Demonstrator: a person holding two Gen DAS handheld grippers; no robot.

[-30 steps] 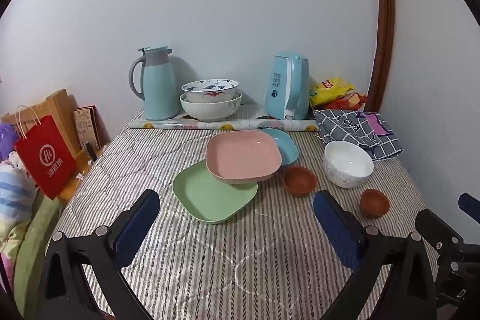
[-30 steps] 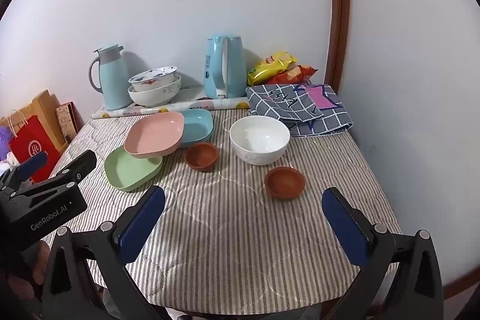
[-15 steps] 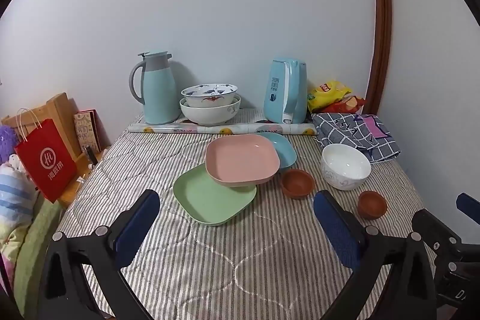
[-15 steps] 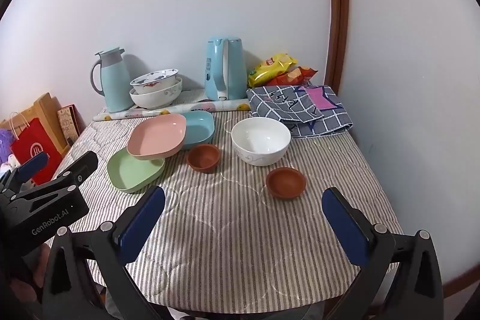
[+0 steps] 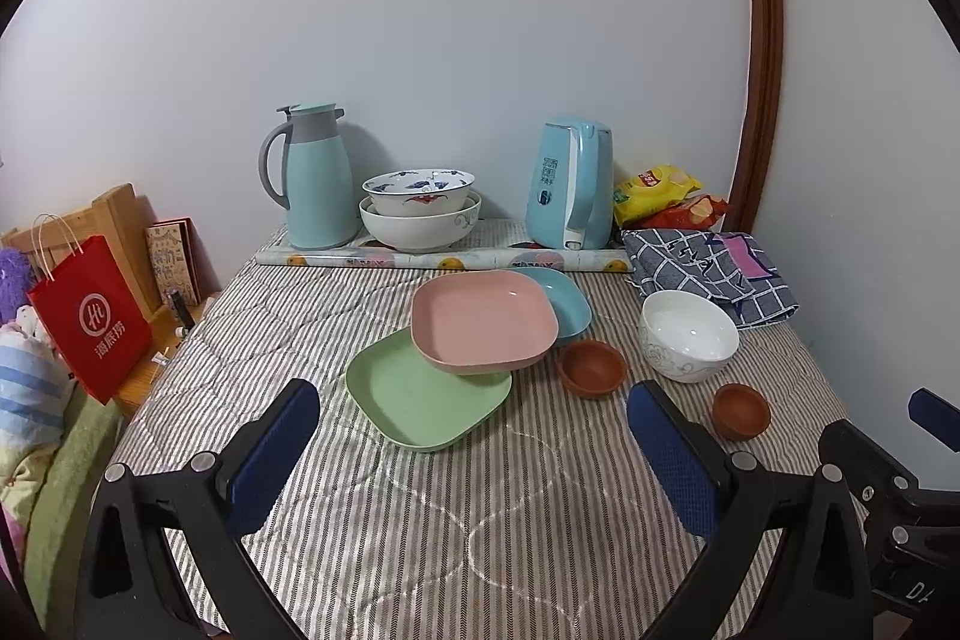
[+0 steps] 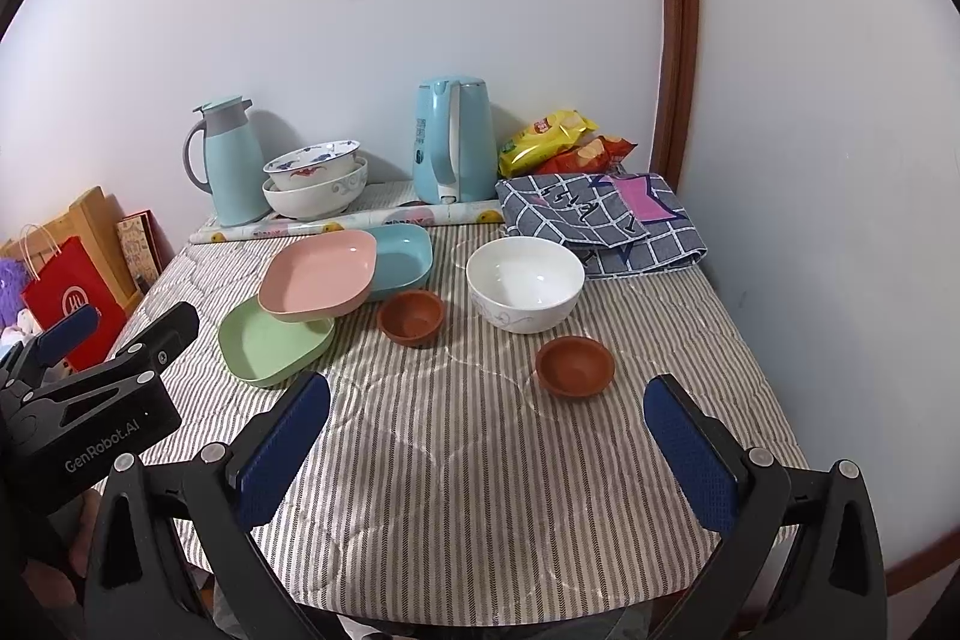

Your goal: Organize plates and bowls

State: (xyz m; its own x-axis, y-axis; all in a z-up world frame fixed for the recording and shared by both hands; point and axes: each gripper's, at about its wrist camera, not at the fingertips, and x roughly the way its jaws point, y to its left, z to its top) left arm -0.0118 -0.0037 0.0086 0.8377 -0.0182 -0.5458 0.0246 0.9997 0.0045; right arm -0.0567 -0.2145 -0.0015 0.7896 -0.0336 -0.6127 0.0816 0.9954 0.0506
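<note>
A pink square plate [image 5: 480, 322] [image 6: 318, 274] lies tilted across a green plate [image 5: 414, 400] [image 6: 270, 340] and a blue plate [image 5: 564, 298] [image 6: 402, 250]. Two small brown bowls [image 5: 591, 367] [image 5: 741, 409] [image 6: 411, 316] [image 6: 573, 364] and a white bowl [image 5: 687, 340] [image 6: 525, 280] stand to their right. My left gripper [image 5: 474, 448] is open and empty, hovering near the table's front, short of the green plate. My right gripper [image 6: 486, 436] is open and empty, short of the nearer brown bowl.
Two stacked patterned bowls [image 5: 420, 214], a teal thermos jug [image 5: 312, 172], a blue kettle [image 5: 570, 184], snack bags [image 5: 660, 190] and a folded checked cloth [image 5: 714, 268] line the back of the striped table [image 5: 390, 520]. A red paper bag [image 5: 90, 316] stands left.
Both grippers have drawn back and risen slightly, so the dishes look smaller and lower in both views. Nothing on the table has moved.
</note>
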